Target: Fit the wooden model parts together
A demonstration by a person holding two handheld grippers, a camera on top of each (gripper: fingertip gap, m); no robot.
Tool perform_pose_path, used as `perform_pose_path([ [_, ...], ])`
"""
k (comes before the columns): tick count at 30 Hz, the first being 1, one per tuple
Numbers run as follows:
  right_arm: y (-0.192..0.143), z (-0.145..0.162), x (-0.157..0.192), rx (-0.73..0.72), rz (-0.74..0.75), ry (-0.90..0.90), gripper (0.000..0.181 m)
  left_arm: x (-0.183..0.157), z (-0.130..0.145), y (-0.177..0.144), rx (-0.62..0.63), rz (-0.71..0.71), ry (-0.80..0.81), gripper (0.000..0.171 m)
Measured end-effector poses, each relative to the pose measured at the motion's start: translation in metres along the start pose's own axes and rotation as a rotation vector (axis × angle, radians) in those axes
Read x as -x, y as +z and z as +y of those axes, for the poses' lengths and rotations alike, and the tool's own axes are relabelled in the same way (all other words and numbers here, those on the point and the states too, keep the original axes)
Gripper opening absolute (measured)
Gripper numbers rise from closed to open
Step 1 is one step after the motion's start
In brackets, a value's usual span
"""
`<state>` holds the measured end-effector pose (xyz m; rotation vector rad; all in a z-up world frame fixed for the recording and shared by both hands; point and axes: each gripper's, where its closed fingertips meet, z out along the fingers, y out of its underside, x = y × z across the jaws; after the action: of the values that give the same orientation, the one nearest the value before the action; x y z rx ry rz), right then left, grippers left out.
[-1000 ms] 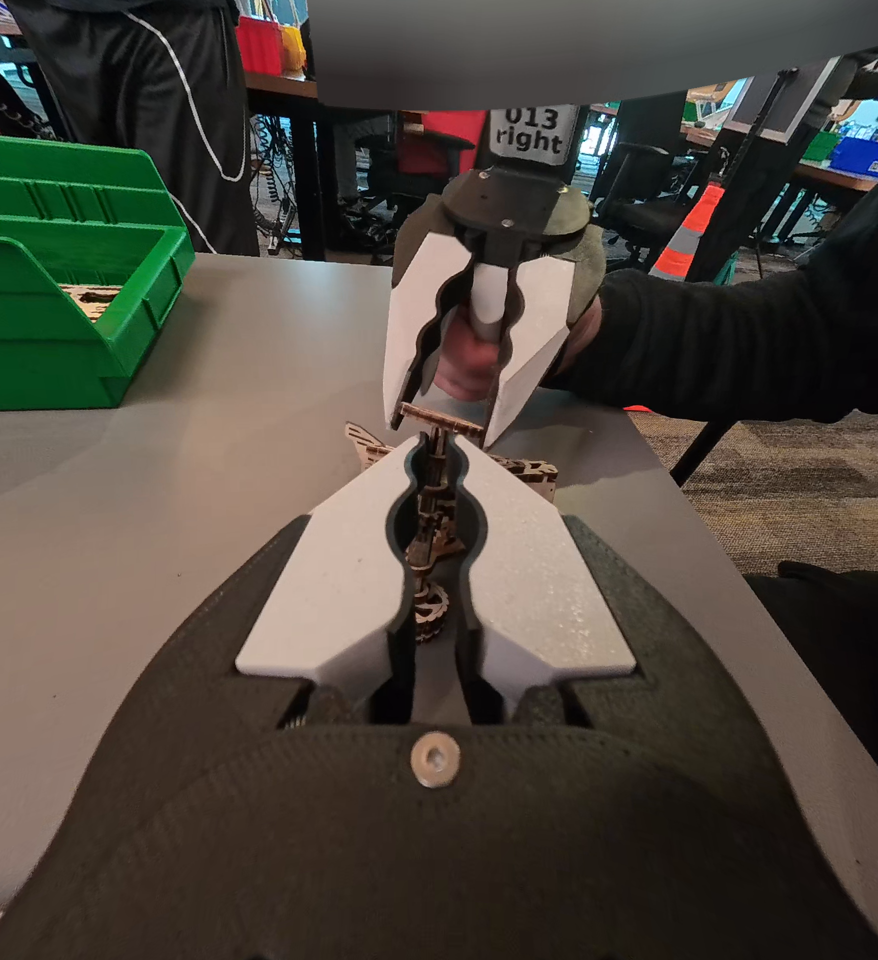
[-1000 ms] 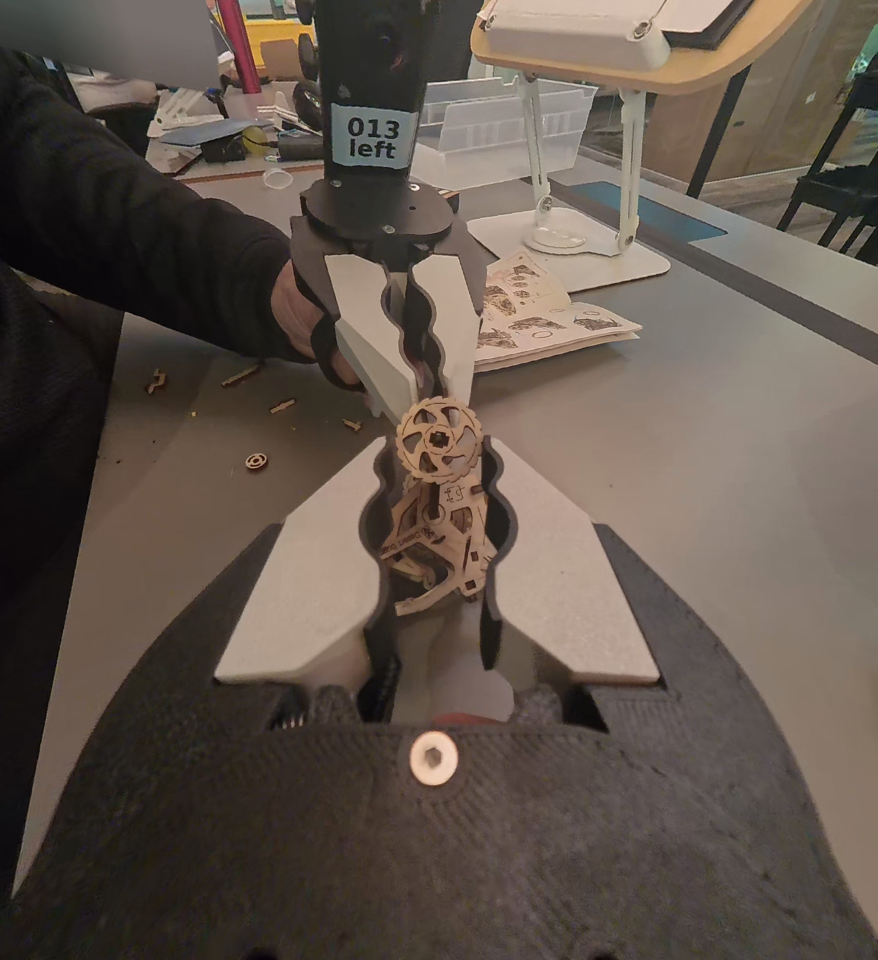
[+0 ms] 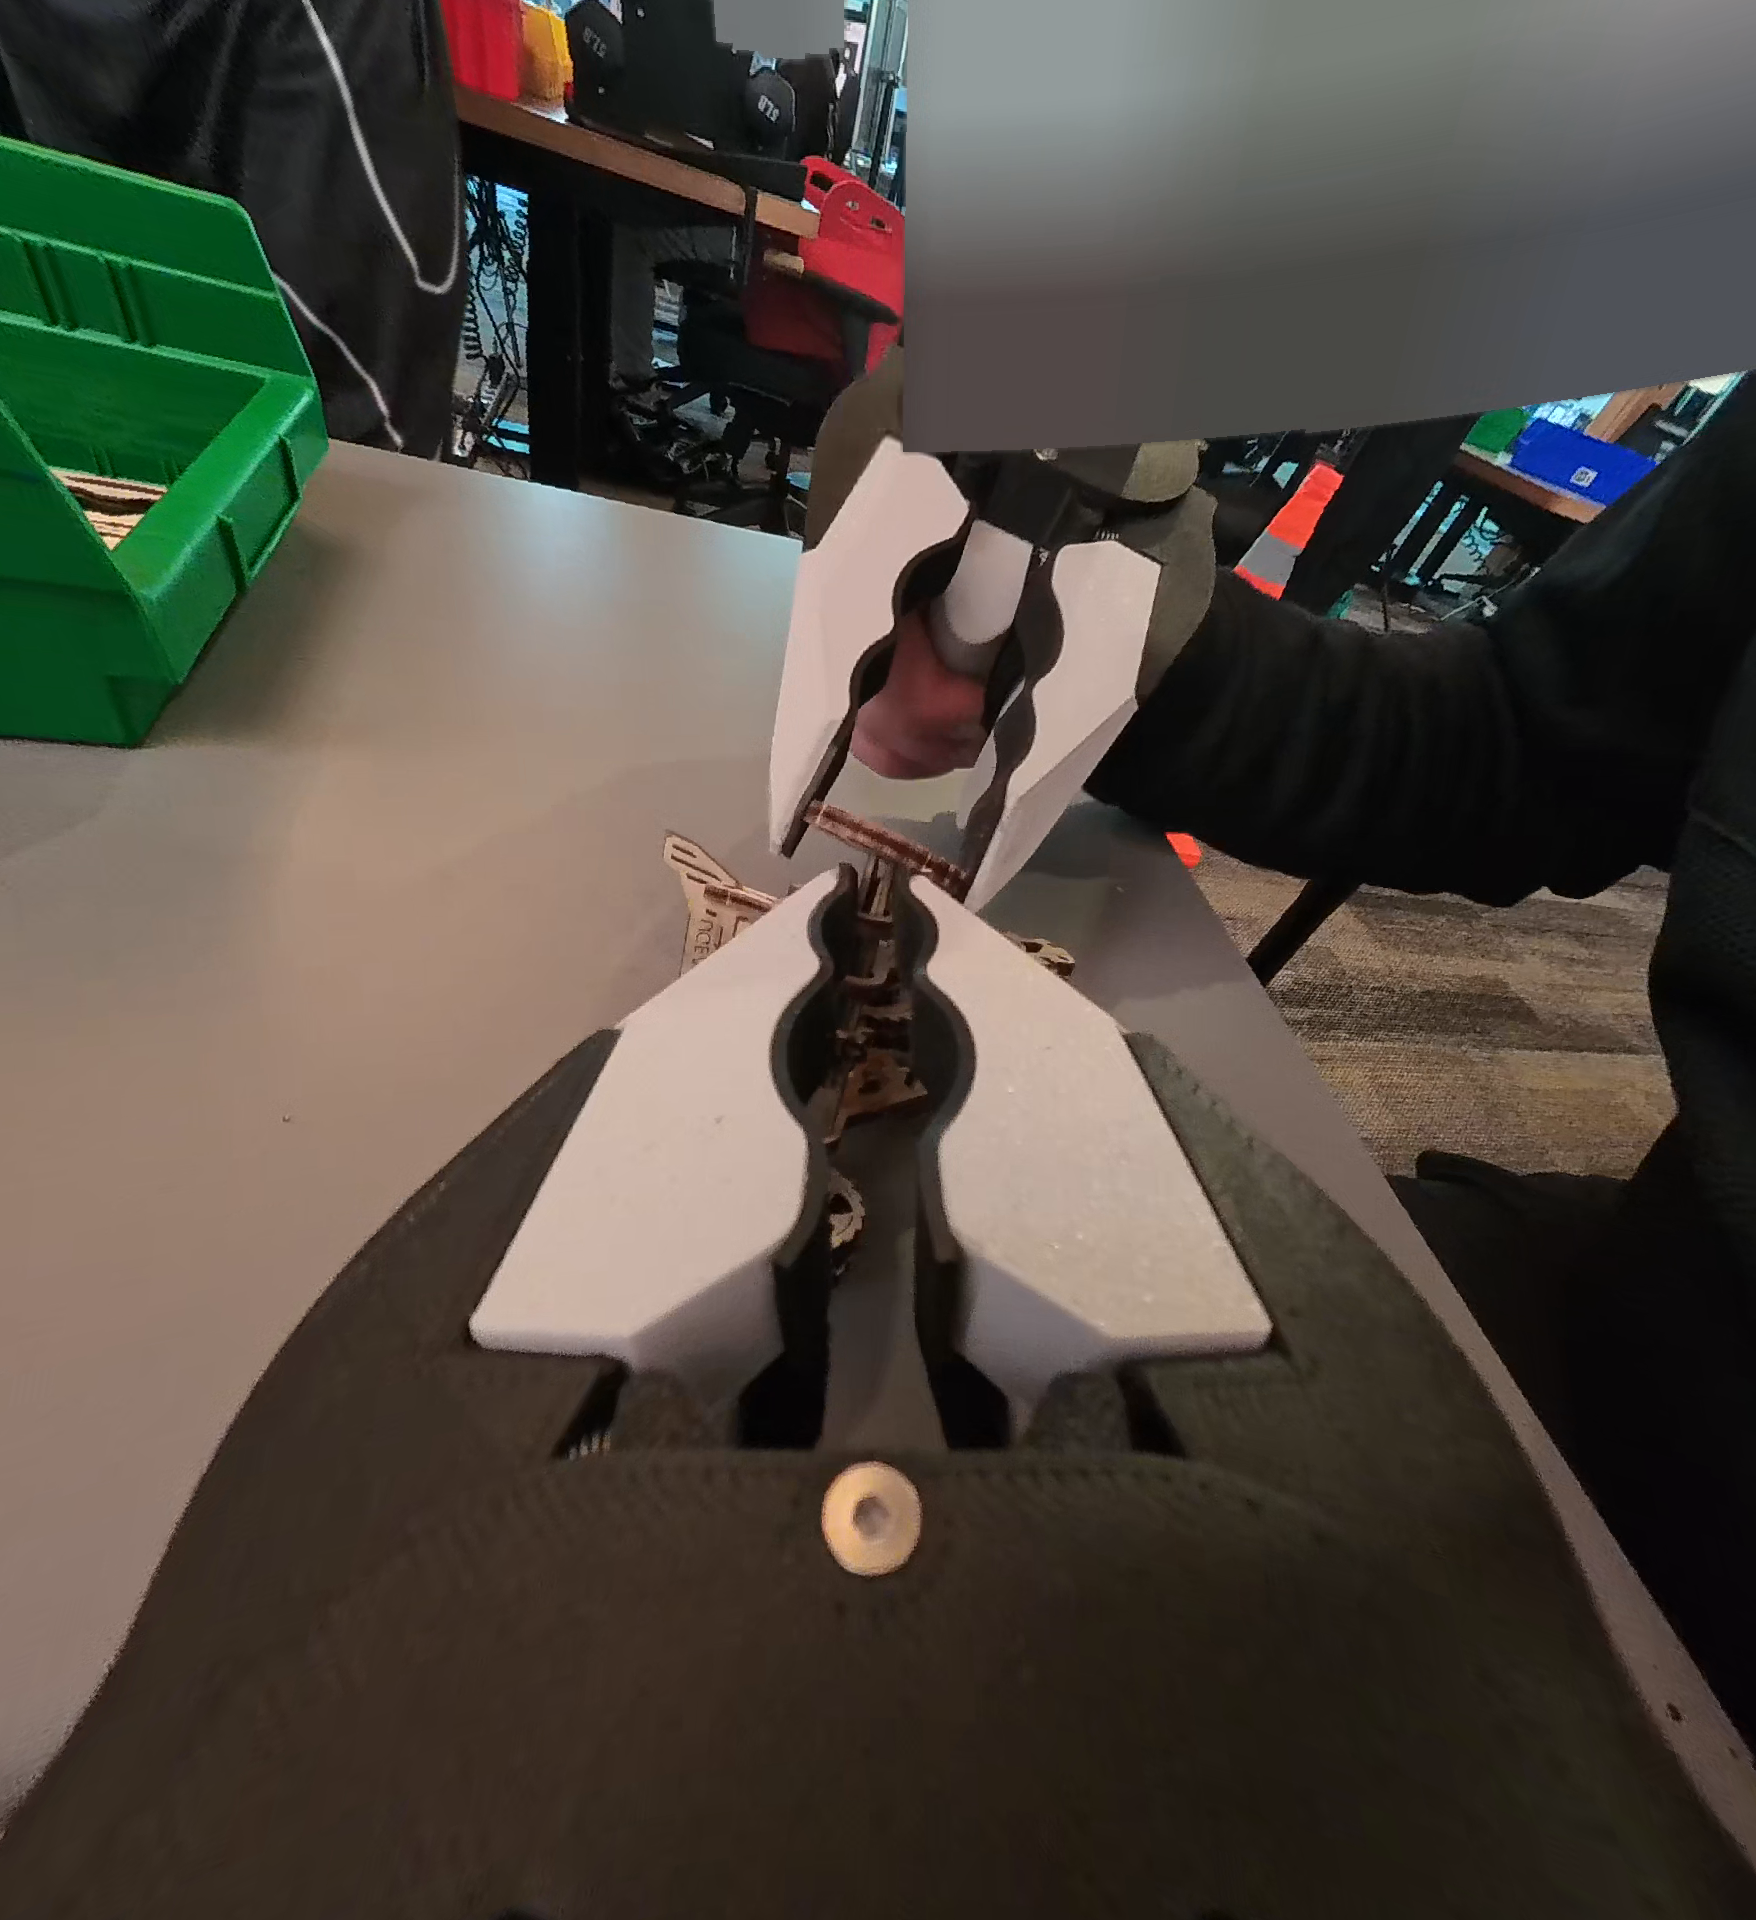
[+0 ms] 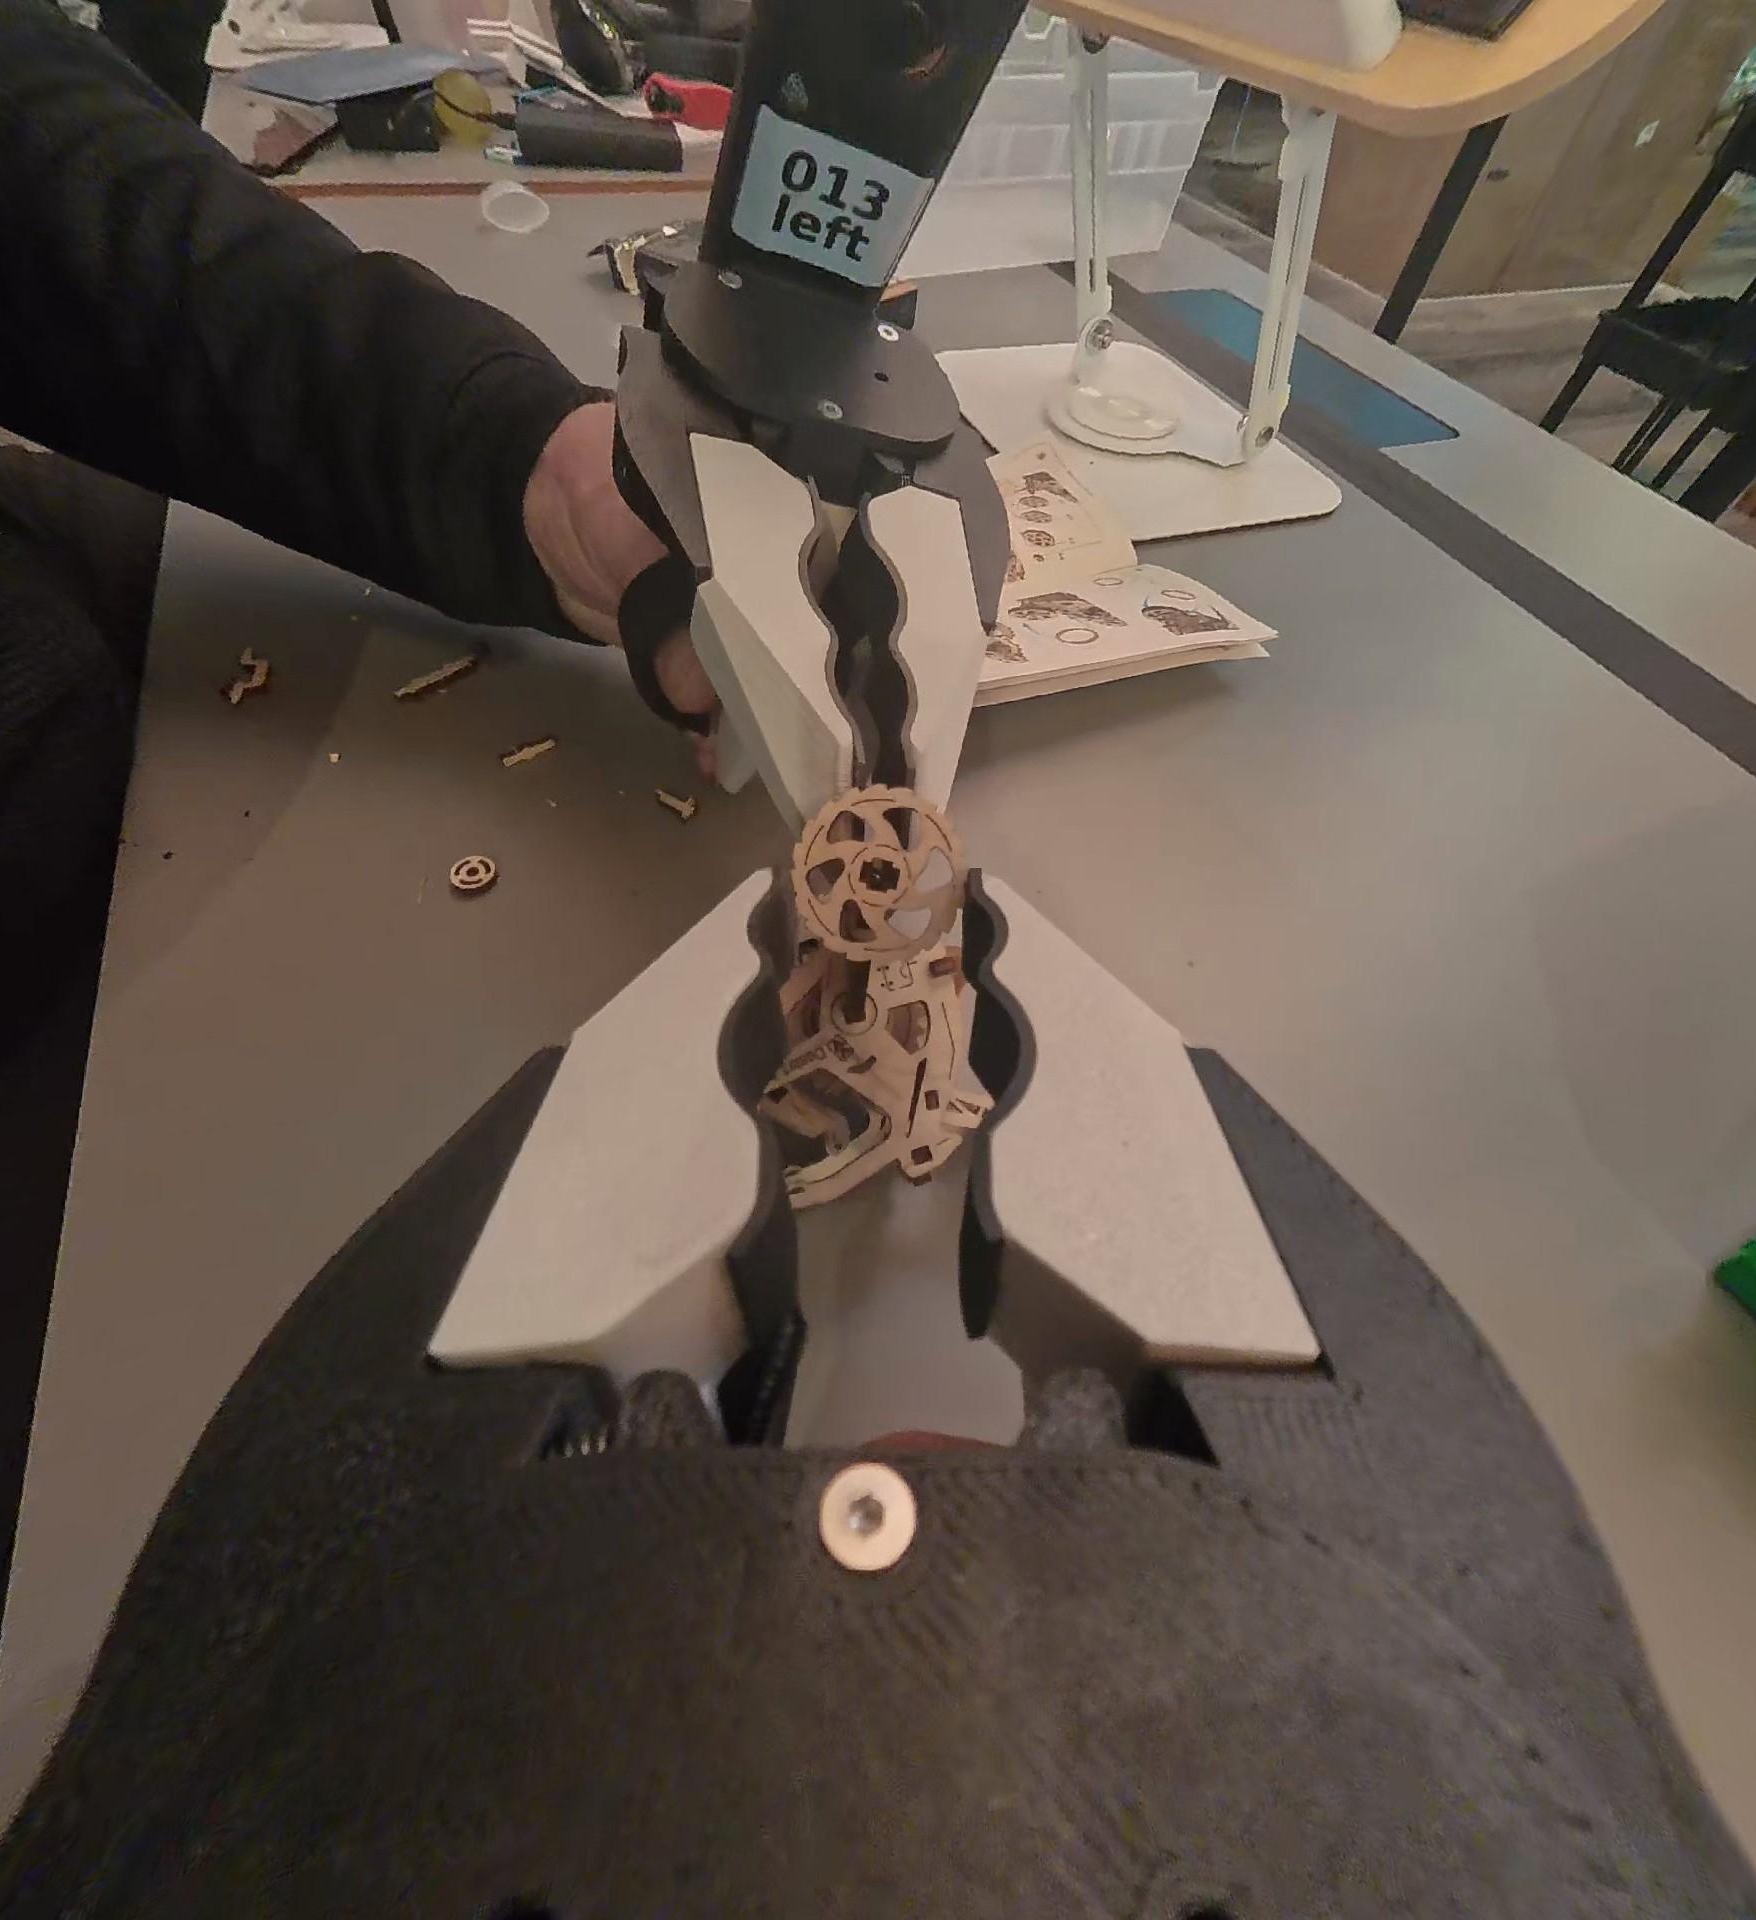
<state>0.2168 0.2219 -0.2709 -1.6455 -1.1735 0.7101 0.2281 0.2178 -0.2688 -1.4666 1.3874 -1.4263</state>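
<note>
**Both grippers on the wooden model**

Left wrist view: my left gripper (image 3: 876, 883) has its jaws nearly together, pinching the model (image 3: 869, 1023) edge-on above the table (image 3: 354, 935). Opposite, the right gripper (image 3: 884, 847) clasps a flat wooden wheel (image 3: 879, 836), seen here only as a thin dark strip across its tips. A loose wooden piece (image 3: 713, 899) lies on the table behind, and a green bin (image 3: 105, 499) stands far left.

Right wrist view: here the wheel (image 4: 874, 873) faces me, a spoked, toothed disc at my right gripper's (image 4: 874, 894) tips, jaws a wheel's width apart and holding it. The model's body (image 4: 879, 1081) hangs beneath. The left gripper (image 4: 879, 790) comes in from beyond, nearly closed. Only this side shows the scraps (image 4: 432, 675), a small ring (image 4: 472, 874) and the booklet (image 4: 1113, 613).
</note>
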Motion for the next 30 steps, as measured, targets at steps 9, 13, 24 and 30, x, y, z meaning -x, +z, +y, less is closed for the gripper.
perform_pose_path([
  [9, 0.001, -0.001, 0.000, -0.019, 0.000, 0.017, 0.029, 0.000, -0.001, -0.002, -0.014, 0.065, -0.107, 0.003],
  [13, 0.002, 0.000, -0.001, -0.018, 0.001, 0.018, 0.030, 0.000, -0.003, -0.008, -0.044, 0.113, -0.211, 0.003],
  [24, 0.004, 0.000, -0.001, 0.060, 0.001, -0.012, 0.029, 0.004, -0.020, -0.012, -0.058, 0.085, -0.371, 0.012],
  [30, 0.005, -0.001, -0.001, 0.099, -0.002, -0.027, 0.029, 0.006, -0.015, -0.014, -0.102, 0.055, -0.423, 0.004],
])
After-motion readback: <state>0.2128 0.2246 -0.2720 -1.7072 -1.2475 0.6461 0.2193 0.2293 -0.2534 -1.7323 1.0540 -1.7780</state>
